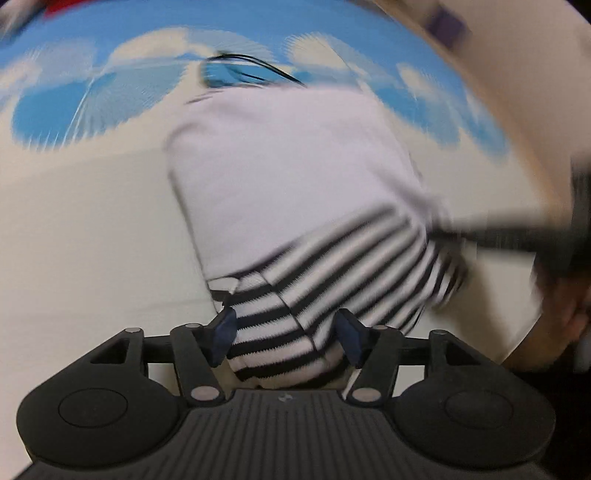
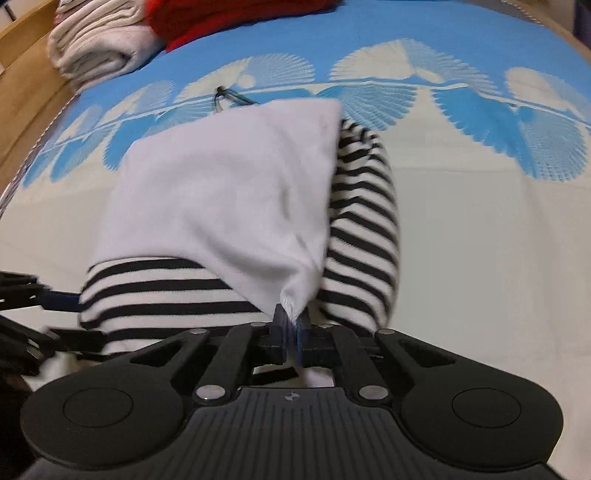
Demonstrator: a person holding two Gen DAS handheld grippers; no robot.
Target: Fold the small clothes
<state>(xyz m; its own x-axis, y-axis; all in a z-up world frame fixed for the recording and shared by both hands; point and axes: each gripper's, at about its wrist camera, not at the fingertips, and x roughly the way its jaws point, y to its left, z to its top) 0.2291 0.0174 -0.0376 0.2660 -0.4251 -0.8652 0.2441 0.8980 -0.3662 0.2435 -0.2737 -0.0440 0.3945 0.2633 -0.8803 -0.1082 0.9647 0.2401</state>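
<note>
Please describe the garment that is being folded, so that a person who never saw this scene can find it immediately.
Look at the bed cover, cream with a blue shell-pattern band. In its middle, in front of both grippers, lies the small garment: a plain white body with black-and-white striped sleeves. The folded cream cloth and red cloth at the far left corner have no stripes.

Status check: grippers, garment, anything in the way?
Right gripper shut on white fabric corner. Left gripper open around striped sleeve. Shirt part-folded on bedsheet. Black cord beyond.
</note>
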